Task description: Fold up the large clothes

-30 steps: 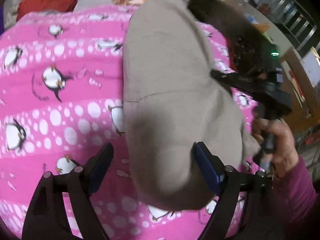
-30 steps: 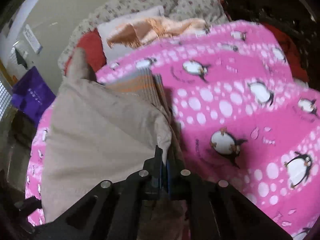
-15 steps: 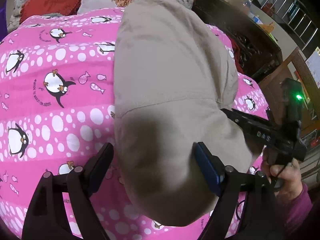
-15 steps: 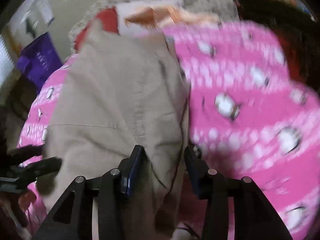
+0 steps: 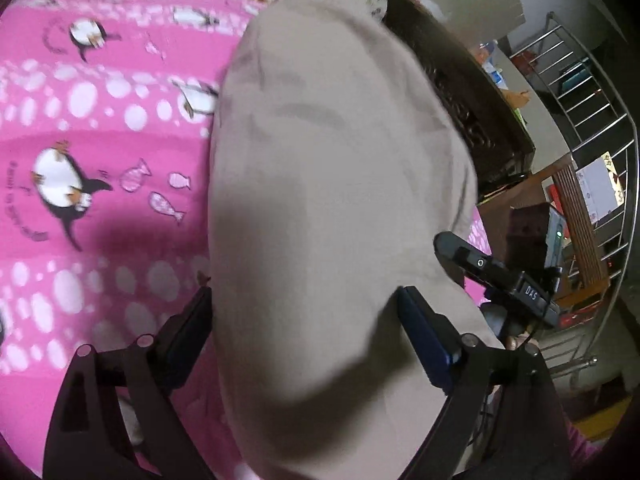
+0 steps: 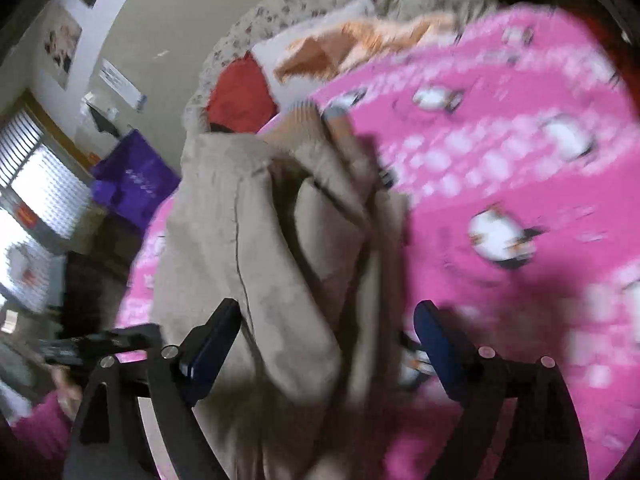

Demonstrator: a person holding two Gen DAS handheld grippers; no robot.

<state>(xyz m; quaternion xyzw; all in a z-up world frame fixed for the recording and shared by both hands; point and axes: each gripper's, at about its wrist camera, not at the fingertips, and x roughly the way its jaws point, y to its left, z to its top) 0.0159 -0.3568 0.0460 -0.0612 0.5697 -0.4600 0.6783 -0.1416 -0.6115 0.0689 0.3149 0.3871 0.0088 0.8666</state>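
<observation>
Both tools gape wide over the beige garment [image 5: 328, 200] on the pink blanket [image 5: 100, 152]; the right tool [image 6: 326, 338], clamped earlier, has just opened, as has the left tool [image 5: 304, 320].

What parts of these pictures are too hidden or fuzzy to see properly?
- Left wrist view: the beige garment runs off the bottom edge, and it covers the pink penguin blanket beneath.
- Right wrist view: motion blur smears the penguins on the blanket; the garment's folds are unclear.
- Right wrist view: the striped cloth is mostly hidden behind the garment.
- Wall papers are too small to read.
</observation>
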